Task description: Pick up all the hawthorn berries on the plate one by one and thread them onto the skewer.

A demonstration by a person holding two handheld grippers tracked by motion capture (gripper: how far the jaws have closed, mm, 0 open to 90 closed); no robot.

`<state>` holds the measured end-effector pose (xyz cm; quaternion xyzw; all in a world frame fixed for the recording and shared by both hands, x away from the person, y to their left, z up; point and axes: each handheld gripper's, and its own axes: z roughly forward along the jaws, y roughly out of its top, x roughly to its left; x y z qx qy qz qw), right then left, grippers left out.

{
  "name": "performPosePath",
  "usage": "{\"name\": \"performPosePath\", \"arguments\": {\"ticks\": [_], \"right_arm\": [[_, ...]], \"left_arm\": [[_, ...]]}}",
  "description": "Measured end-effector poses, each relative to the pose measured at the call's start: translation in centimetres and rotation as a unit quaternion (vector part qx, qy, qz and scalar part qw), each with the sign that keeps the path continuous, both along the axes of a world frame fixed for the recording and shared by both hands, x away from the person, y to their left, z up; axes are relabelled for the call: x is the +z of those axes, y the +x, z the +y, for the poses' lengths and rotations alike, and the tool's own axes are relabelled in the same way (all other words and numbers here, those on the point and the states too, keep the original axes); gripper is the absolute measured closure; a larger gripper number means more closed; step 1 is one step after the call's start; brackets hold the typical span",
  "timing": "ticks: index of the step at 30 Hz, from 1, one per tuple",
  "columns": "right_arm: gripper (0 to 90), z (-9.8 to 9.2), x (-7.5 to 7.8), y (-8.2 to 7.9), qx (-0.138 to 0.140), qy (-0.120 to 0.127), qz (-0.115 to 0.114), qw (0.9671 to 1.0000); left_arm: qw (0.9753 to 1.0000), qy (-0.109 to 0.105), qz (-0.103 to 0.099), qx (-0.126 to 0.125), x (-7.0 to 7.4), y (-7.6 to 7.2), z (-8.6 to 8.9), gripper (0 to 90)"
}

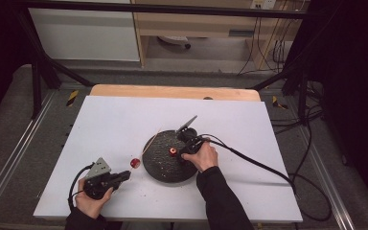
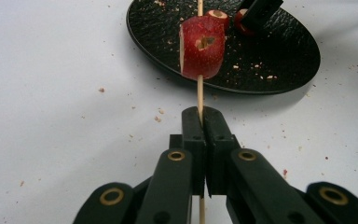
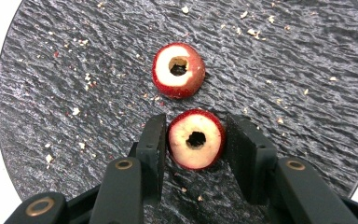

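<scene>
Clamping a thin wooden skewer between its closed black jaws, the left tool holds the stick level above the white tabletop, its far end reaching over the rim of the round black textured plate. A red cored fruit piece is threaded on the skewer just short of the plate's near edge; in the high view it shows as a small red bead between the left tool and the plate. On the plate the right tool stands spread, its two jaws flanking a second red fruit slice with a pale cut face and a dark core hole; the left jaw looks to touch the slice, the right one stands just apart. A third red cored slice lies just beyond it on the plate's surface, among pale crumbs. From above, the right tool sits over the plate's middle.
</scene>
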<state>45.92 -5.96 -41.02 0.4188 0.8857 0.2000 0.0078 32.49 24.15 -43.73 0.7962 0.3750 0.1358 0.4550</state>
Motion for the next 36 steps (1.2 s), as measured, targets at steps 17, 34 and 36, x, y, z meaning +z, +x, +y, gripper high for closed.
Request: {"name": "performPosePath", "arguments": {"ticks": [17, 34, 36], "right_arm": [[60.4, -0.4, 1.2, -0.3, -0.016, 0.011, 0.003, 0.9998], [60.6, -1.6, 3.6, -1.4, -0.022, 0.055, -0.028, 0.9978], [60.6, -1.7, 3.8, -1.6, -0.024, 0.061, -0.032, 0.9973]], "left_arm": [[1.0, 0.001, -0.001, 0.0, 0.0, 0.0, -0.1, 88.5], [1.0, -0.001, -0.004, 0.0, 0.1, -0.1, -0.1, 88.5], [1.0, -0.003, -0.004, 0.0, 0.1, -0.2, -0.1, 88.5]]}}
